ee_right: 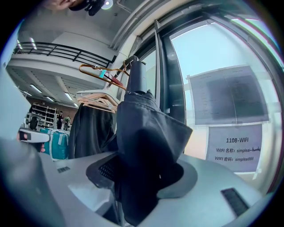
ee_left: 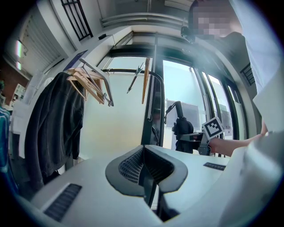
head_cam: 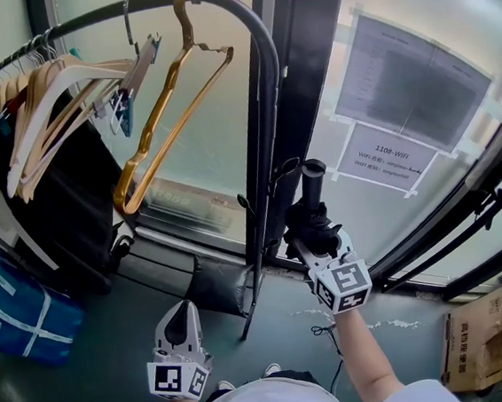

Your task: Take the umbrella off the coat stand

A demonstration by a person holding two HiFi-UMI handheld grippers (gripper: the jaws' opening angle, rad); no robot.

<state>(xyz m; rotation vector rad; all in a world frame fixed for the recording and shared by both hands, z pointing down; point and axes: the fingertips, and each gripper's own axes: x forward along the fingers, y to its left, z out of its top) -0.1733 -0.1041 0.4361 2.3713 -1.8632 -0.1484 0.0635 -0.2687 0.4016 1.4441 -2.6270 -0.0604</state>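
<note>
A folded black umbrella (head_cam: 311, 209) stands upright right beside the dark upright post of the coat stand (head_cam: 262, 132), its stubby handle (head_cam: 313, 169) on top. My right gripper (head_cam: 312, 234) is shut on the umbrella's fabric body; in the right gripper view the umbrella (ee_right: 143, 146) fills the gap between the jaws of the right gripper (ee_right: 137, 177). The left gripper (head_cam: 181, 314) hangs lower and to the left, shut and empty. In the left gripper view the left gripper (ee_left: 144, 170) has its jaws together, with the umbrella (ee_left: 182, 128) and the stand's post (ee_left: 153, 111) beyond it.
On the stand's rail hang several wooden hangers (head_cam: 52, 92), a gold hanger (head_cam: 162, 116) and a black coat (head_cam: 64, 202). A blue bag (head_cam: 17, 309) lies at the lower left. Paper notices (head_cam: 407, 72) are stuck on the window glass. A cardboard box (head_cam: 483, 332) stands at the right.
</note>
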